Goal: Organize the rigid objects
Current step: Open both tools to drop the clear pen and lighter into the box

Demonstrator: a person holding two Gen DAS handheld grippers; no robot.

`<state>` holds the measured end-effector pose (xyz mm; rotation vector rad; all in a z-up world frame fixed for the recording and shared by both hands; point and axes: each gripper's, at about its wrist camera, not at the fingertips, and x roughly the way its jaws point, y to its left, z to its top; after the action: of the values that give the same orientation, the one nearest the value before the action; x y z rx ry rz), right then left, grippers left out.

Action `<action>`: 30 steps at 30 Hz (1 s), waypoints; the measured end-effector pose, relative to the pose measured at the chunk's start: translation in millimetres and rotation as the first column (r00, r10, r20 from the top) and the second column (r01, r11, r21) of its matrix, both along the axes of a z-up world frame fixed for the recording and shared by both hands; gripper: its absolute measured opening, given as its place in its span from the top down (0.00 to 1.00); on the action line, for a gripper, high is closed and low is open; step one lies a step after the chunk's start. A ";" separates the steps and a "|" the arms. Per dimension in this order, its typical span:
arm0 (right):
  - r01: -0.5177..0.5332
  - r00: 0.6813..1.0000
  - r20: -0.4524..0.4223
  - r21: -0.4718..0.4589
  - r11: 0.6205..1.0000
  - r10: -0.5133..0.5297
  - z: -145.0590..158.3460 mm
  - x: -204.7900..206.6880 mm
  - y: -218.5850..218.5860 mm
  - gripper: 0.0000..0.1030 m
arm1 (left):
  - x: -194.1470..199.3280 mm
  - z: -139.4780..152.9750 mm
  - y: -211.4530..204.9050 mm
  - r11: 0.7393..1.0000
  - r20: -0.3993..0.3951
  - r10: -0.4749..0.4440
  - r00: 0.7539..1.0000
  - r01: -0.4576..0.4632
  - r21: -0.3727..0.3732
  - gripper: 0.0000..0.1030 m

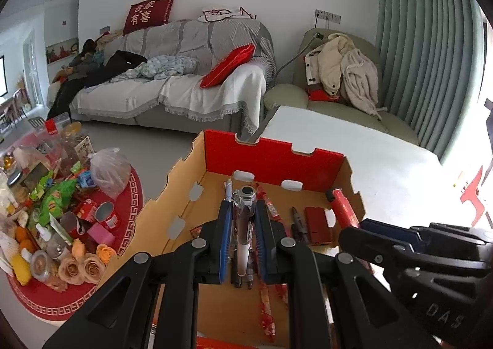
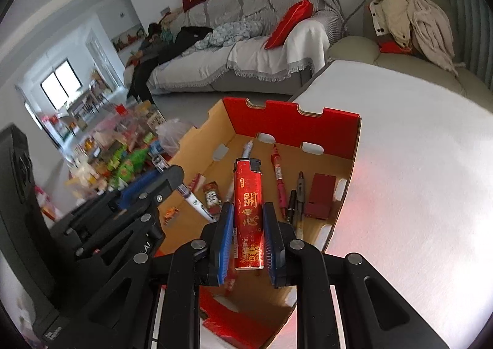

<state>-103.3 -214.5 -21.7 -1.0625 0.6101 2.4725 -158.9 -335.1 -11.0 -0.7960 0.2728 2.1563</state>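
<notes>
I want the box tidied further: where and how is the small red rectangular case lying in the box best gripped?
Grip the red case across its two long edges, near the middle, coming from above. It lies flat on the box floor, so only its sides offer hold. Mind the dark pen close beside it and the box wall on the other side.

Grey sofa [image 1: 191,50], red cushion [image 1: 229,67], snack-cluttered round table [image 1: 61,213].

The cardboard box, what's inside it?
Inside the cardboard box: a red pen, dark pens, a red case. The lighter hides what's beneath.
</notes>
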 end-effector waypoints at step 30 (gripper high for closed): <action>0.026 0.989 0.141 0.054 0.998 -0.034 -17.6 -13.9 25.1 0.16 | -46.4 -26.2 -0.3 0.985 0.089 0.153 0.984 -0.145 -0.097 0.00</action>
<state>-117.3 -189.4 -39.3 -1.1879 0.5114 2.3493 -205.3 -335.4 -37.2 -0.9975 0.2701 2.2496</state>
